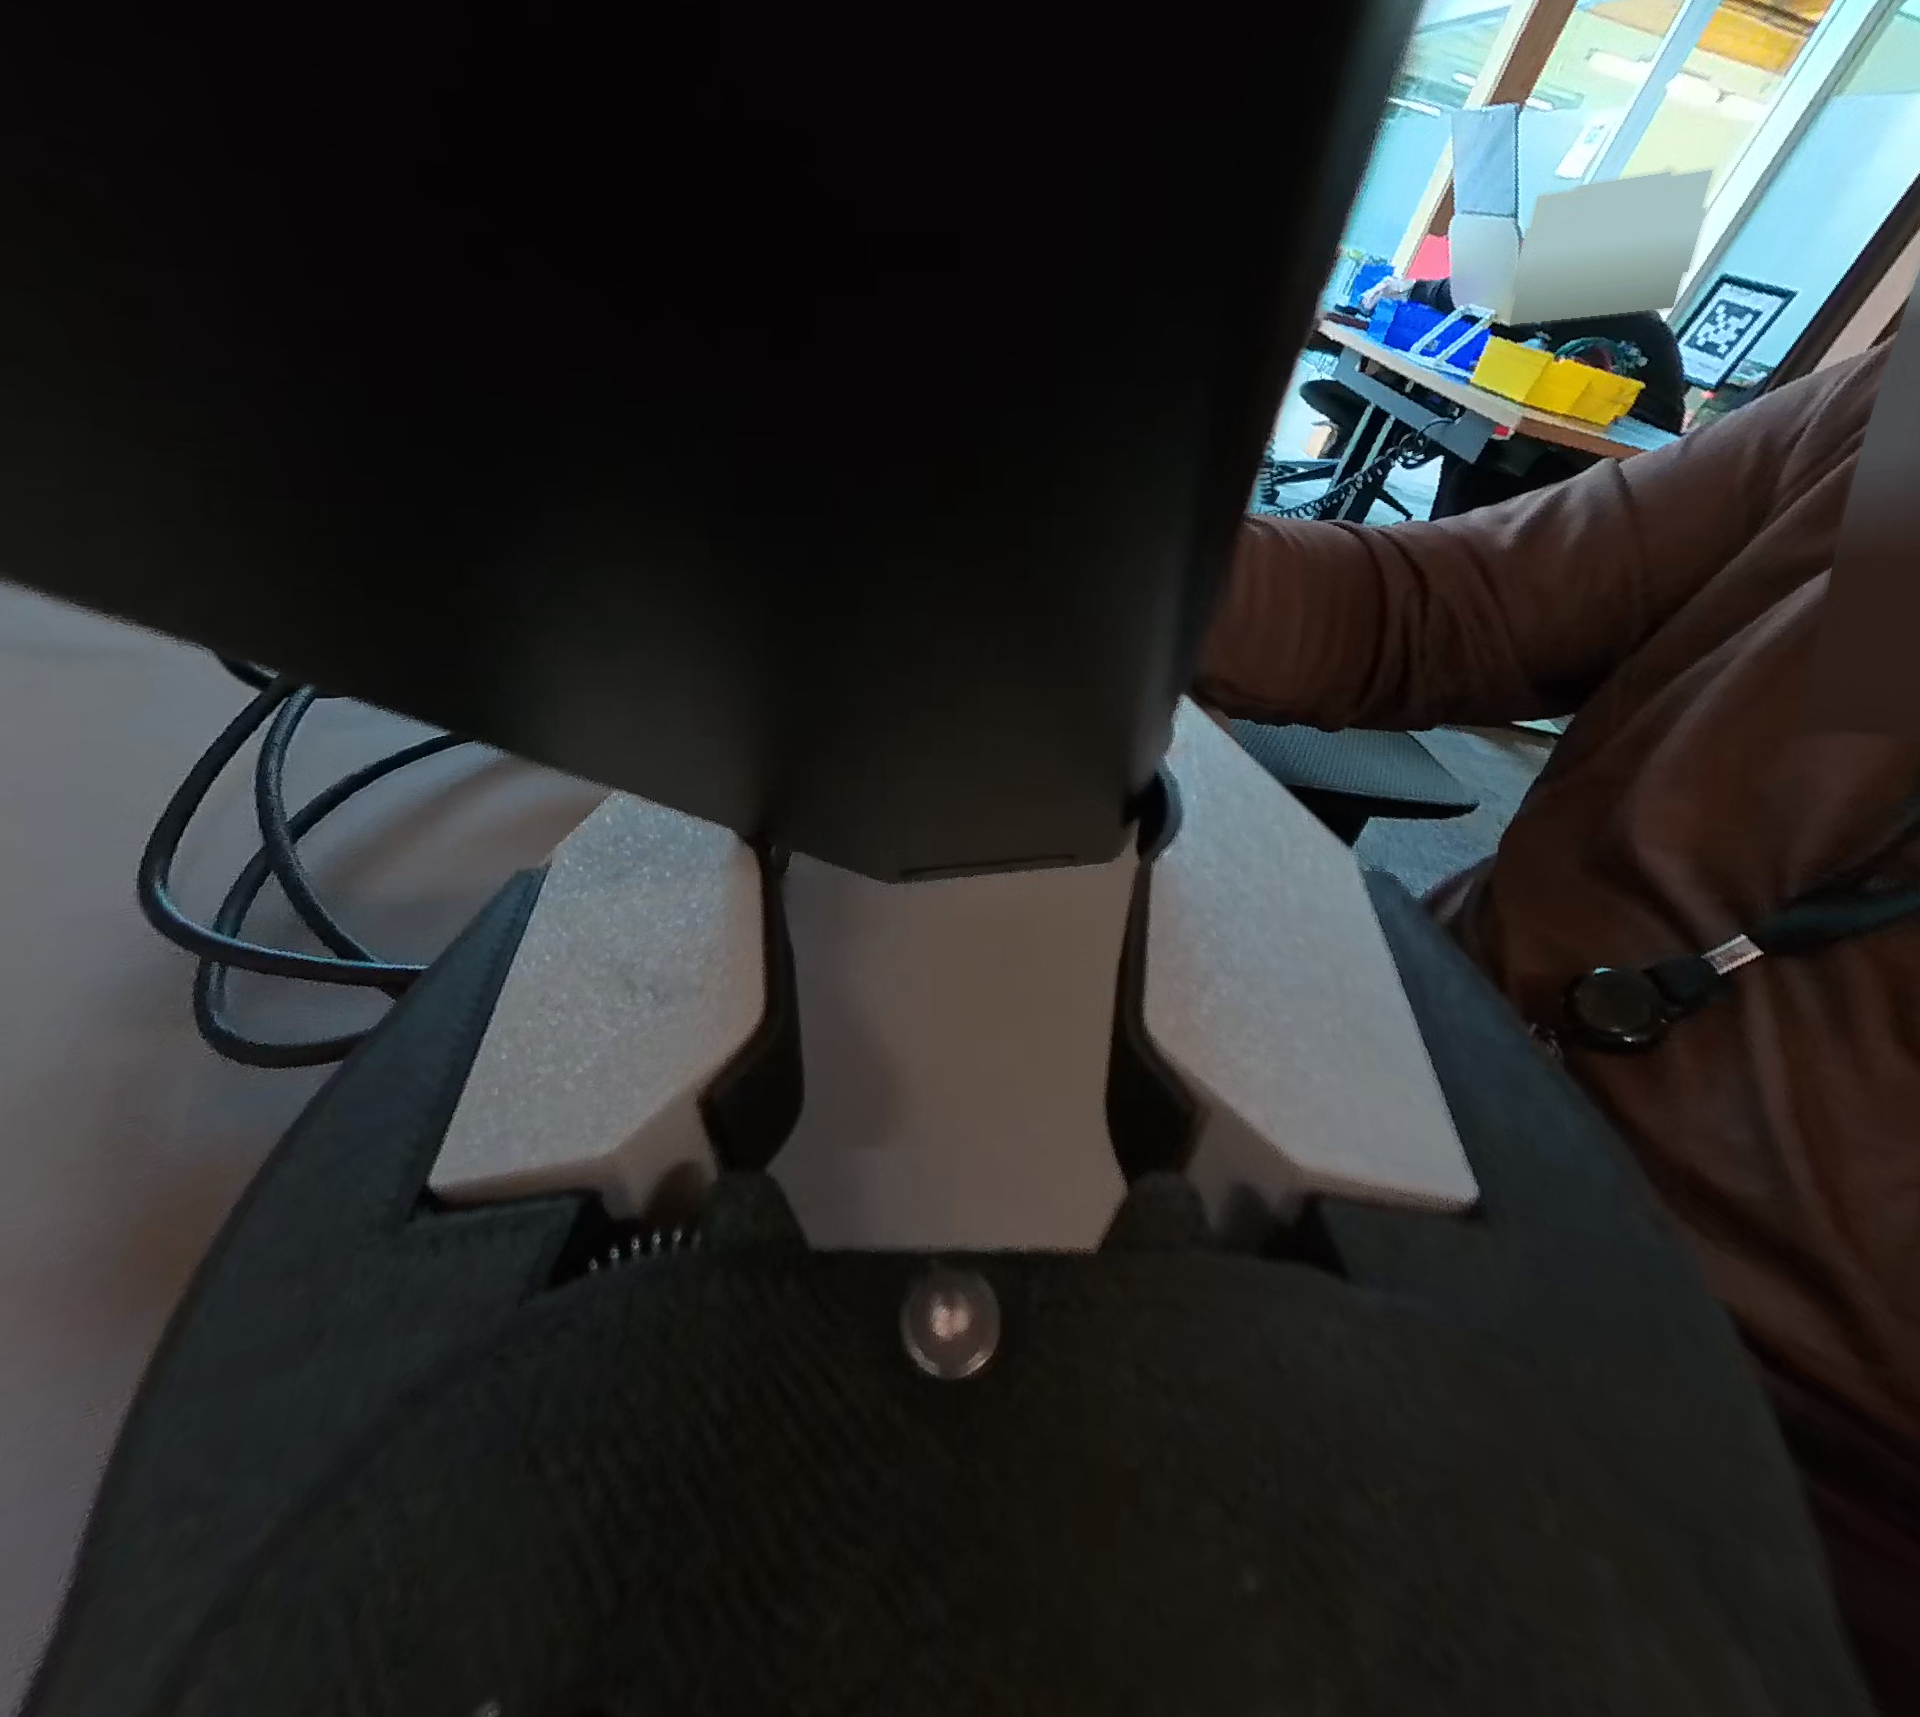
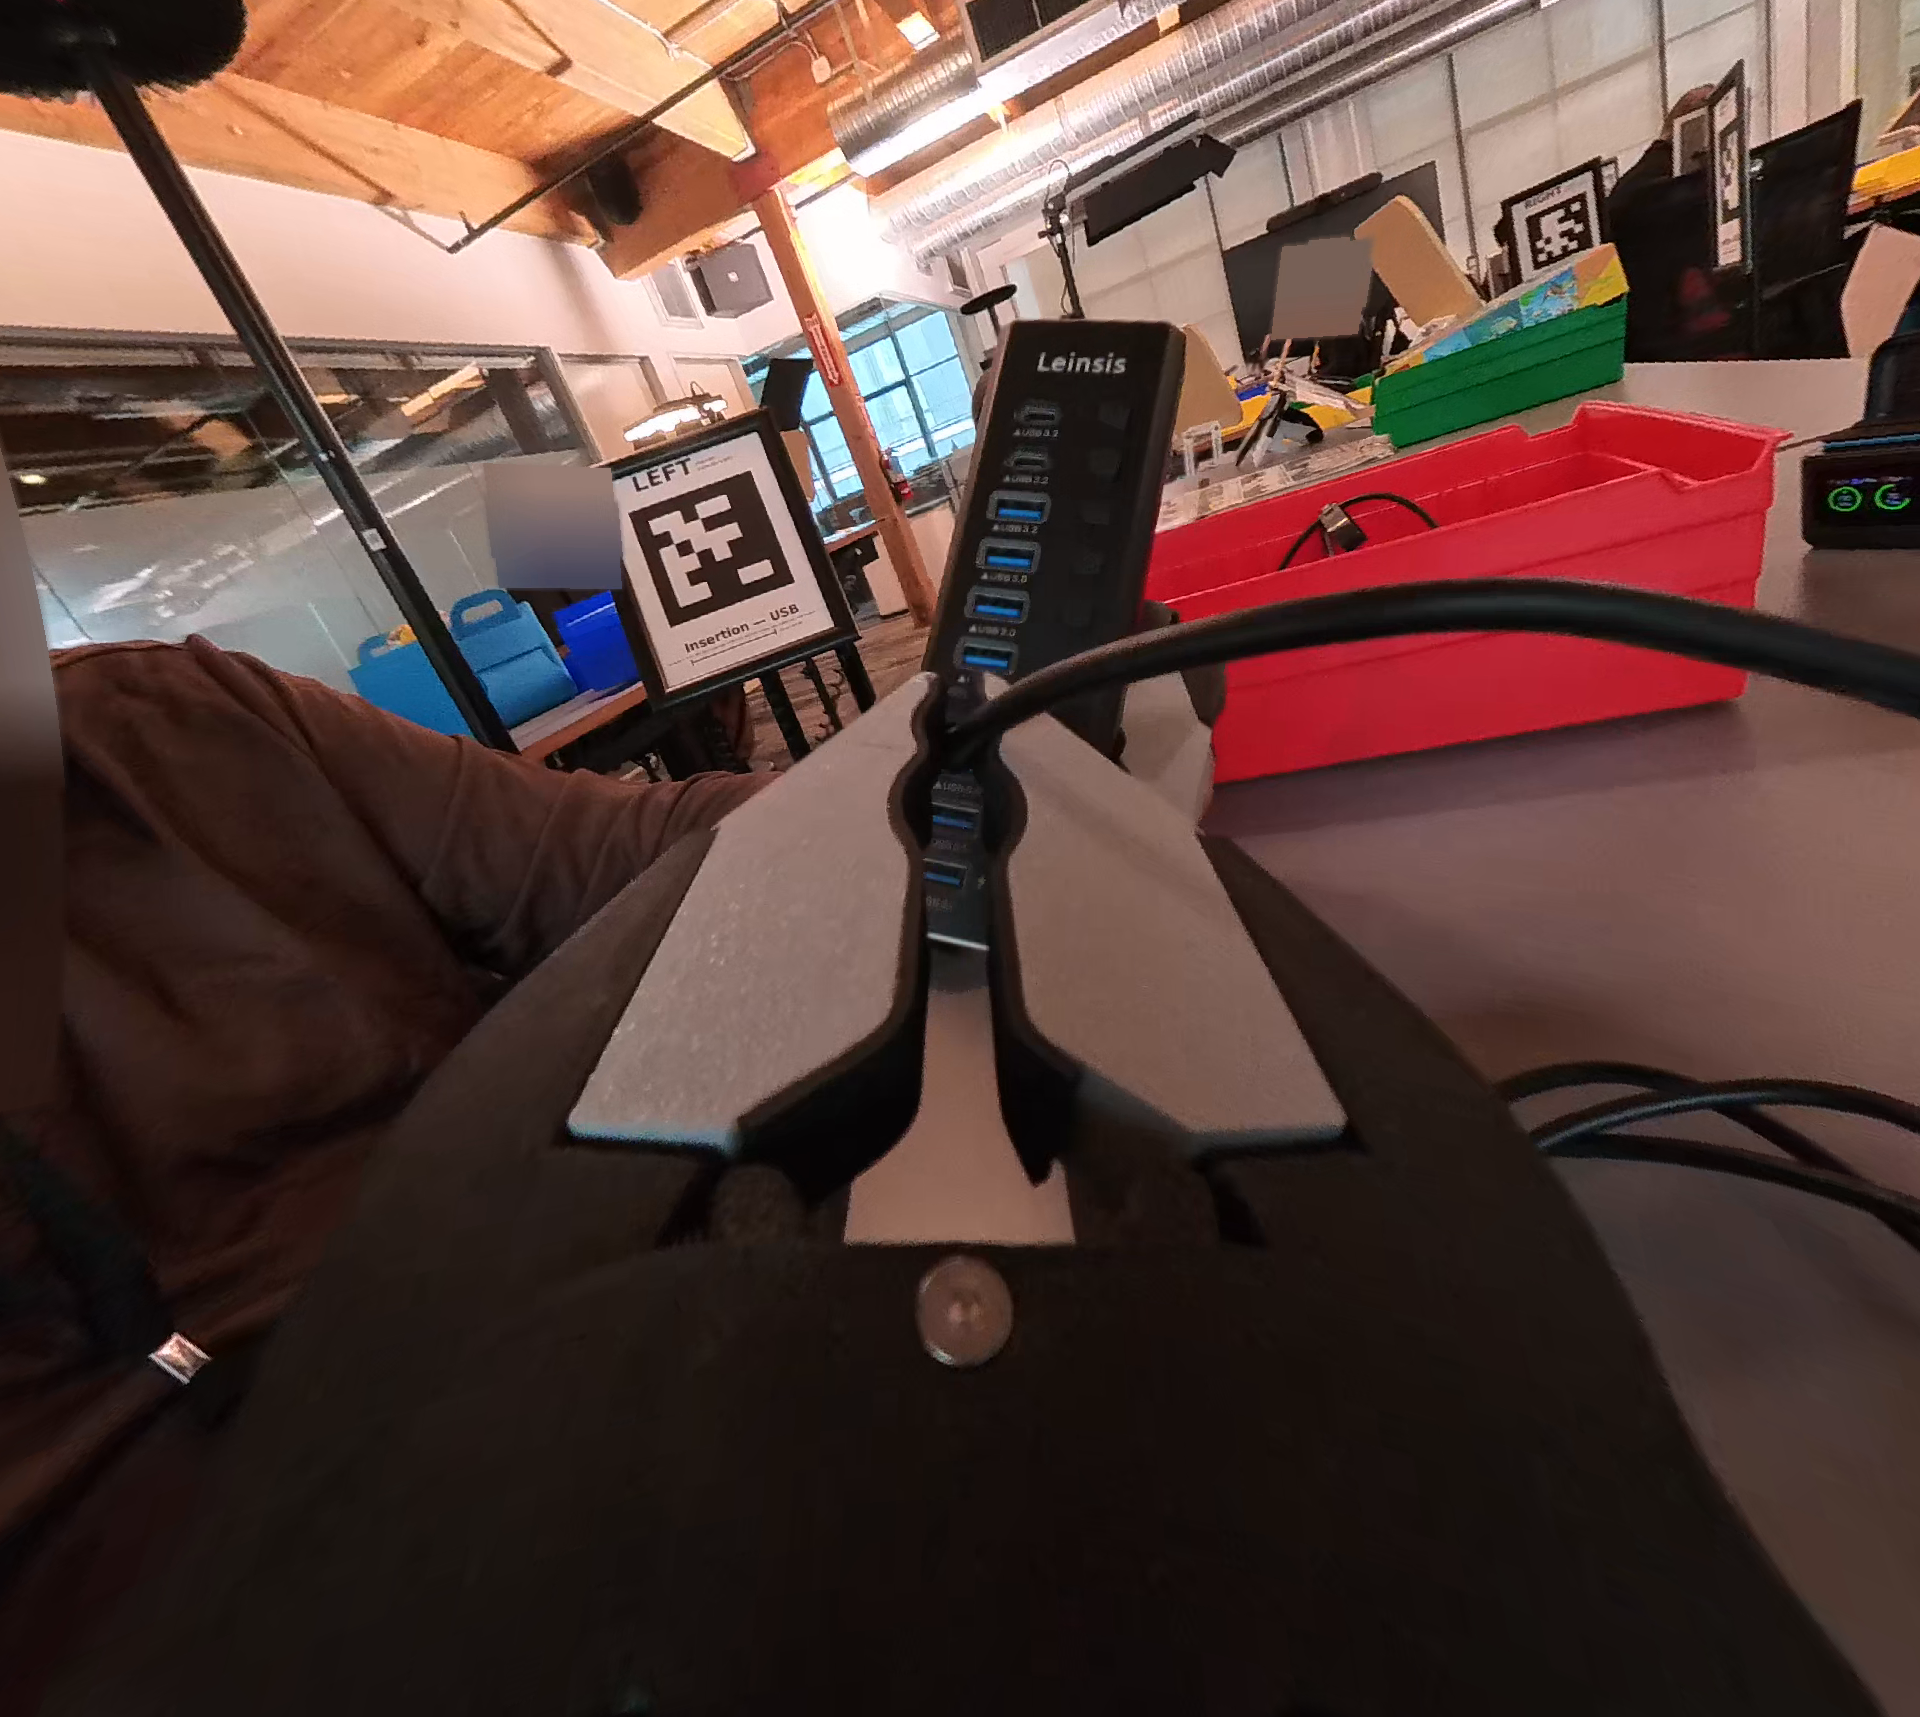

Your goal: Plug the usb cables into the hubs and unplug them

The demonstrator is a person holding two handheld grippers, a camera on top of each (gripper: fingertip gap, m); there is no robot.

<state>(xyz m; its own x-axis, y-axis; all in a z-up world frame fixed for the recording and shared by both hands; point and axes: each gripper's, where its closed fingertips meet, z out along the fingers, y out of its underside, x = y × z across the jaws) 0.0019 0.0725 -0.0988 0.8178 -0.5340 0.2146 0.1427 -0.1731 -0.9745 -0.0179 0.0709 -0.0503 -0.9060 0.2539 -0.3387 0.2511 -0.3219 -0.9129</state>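
Note:
In the left wrist view a black USB hub (image 1: 727, 265) fills most of the frame, back side toward me. My left gripper (image 1: 945, 846) is shut on its lower end. In the right wrist view the same hub (image 2: 1049, 504) stands upright and tilted, with a column of blue ports facing me. My right gripper (image 2: 966, 717) is shut on the plug end of a black USB cable (image 2: 1455, 607) right at the hub's port column. The fingers hide whether the plug sits in a port. The cable arcs away to the right. A finger of the left gripper (image 2: 1174, 742) shows behind the hub.
A red bin (image 2: 1507, 659) holding a cable stands right of the hub, with a green bin (image 2: 1496, 389) behind. More cables (image 2: 1714, 1137) lie on the grey table, right; cable loops (image 1: 239, 888) lie at left. A brown sleeve (image 2: 260, 888) is close left. A framed marker sign (image 2: 717, 555) stands behind. Tip to tip, the grippers are about 5 cm apart.

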